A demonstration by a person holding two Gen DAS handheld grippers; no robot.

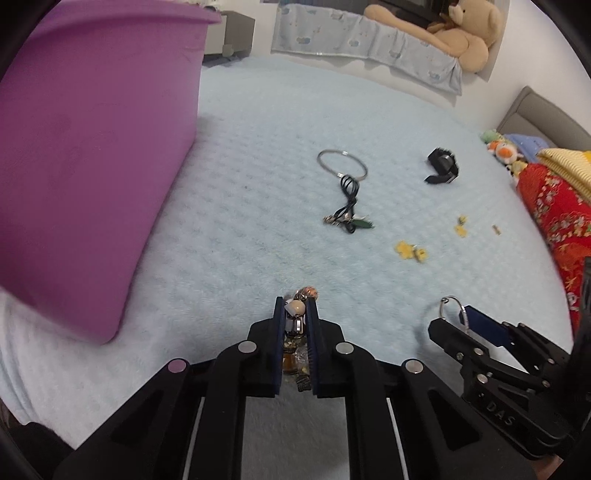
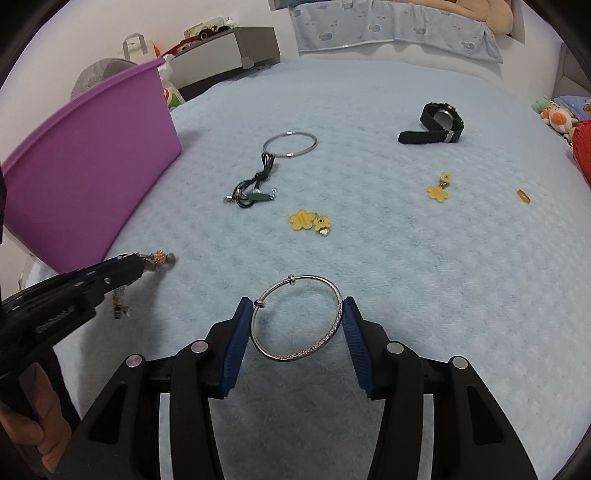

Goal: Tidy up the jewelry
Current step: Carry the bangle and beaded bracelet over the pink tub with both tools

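My left gripper is shut on a beaded charm bracelet, held just above the pale blue bed cover; it also shows in the right wrist view. My right gripper is shut on a silver bangle, its blue pads touching both sides of the ring; it appears at the right of the left wrist view. A purple bin stands to the left. A second silver bangle, a black cord necklace with a green pendant, yellow flower earrings and a black watch lie ahead.
A second yellow earring pair and a small gold piece lie at the right. Red and yellow folded cloth and soft toys line the right edge. A teddy bear sits on the far bedding.
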